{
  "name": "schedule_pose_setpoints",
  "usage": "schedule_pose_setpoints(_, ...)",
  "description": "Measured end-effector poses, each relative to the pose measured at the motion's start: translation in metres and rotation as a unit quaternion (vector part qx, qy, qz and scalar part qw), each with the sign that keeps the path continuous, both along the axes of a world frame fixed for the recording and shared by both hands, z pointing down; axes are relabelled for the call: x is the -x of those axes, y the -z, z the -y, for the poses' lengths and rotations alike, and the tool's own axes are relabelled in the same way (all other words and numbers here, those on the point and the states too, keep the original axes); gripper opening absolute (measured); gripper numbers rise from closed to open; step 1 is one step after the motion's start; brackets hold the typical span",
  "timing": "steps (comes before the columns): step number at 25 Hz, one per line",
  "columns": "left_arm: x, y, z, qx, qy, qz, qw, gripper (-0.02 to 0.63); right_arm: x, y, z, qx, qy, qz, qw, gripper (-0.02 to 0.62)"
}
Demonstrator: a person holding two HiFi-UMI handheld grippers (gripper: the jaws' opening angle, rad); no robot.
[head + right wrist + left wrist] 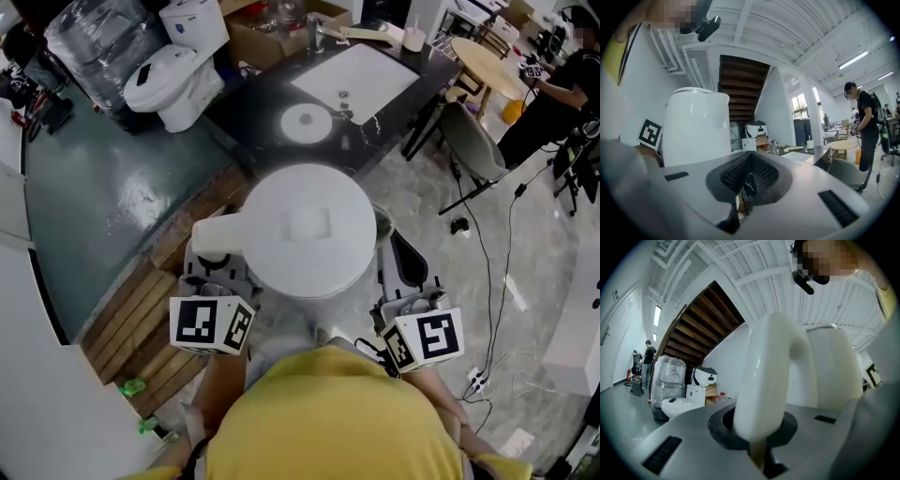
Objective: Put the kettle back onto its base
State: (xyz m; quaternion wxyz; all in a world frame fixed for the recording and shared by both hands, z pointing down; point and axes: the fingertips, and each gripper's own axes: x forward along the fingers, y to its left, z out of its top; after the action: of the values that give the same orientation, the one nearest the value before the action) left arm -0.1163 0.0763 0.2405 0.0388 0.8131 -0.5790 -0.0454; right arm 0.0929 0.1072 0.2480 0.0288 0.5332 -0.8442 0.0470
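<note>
The left gripper (757,430) is clamping the handle (771,376) of the kettle (307,228), holding it aloft at centre frame, short of its base (307,123) on the dark table (251,117) at upper centre, while the right gripper (744,187) is idling closed and empty, lower right.

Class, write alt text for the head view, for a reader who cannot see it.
Seen from above, a white kettle is held by its handle in the left gripper, the right gripper beside it. Ahead, its round white base sits on a black counter.
</note>
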Motion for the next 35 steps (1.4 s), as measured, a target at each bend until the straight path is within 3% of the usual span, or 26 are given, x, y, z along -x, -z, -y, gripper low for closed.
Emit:
schedule_pose_setpoints(17,0.027,-0.002,0.118,-0.003,-0.061,0.001,0.9981,0.029,0.031,0.006,0.092,-0.009,-0.057,0.003,0.998,0.015)
schedule_pose_setpoints(35,0.013,-0.010,0.203,0.003,-0.050,-0.007,0.9987,0.029,0.020,0.002,0.182,0.000,-0.041,-0.008,0.999,0.015)
